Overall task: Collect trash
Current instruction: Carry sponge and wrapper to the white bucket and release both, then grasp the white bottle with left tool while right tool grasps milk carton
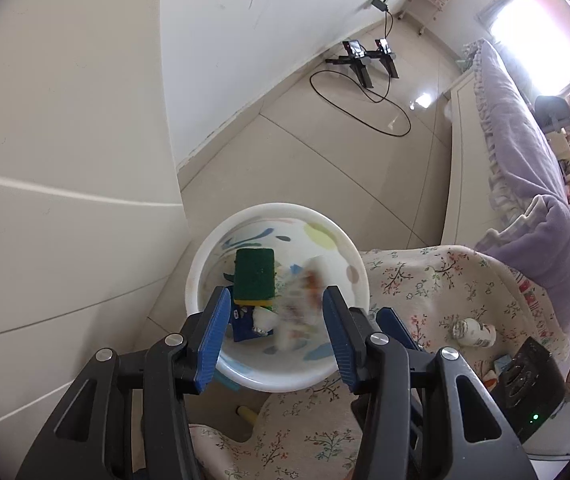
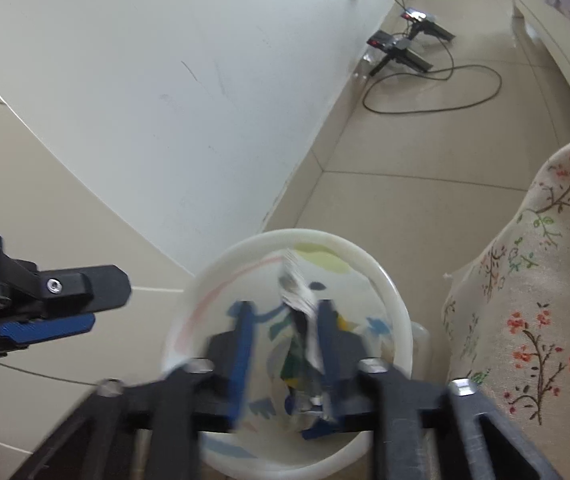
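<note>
A white trash bin [image 1: 205, 256] with coloured shapes inside stands on the floor beside the flowered bedspread. It holds a green and yellow sponge [image 1: 255, 276], blue packaging and a blurred, falling wrapper [image 1: 305, 304]. My left gripper [image 1: 275, 320] is open and empty above the bin. In the right wrist view the bin [image 2: 401, 320] lies below my right gripper [image 2: 283, 336], whose jaws stand apart with a crumpled silver wrapper [image 2: 299, 300] against the right finger, all blurred. The left gripper's finger [image 2: 45, 324] shows at the left.
A flowered bedspread [image 1: 445, 292] carries a small white bottle [image 1: 475, 332], a small carton and a black device [image 1: 525, 384]. White cabinet panels stand at the left. Black stands and a looped cable [image 1: 365, 96] lie on the tiled floor by the wall.
</note>
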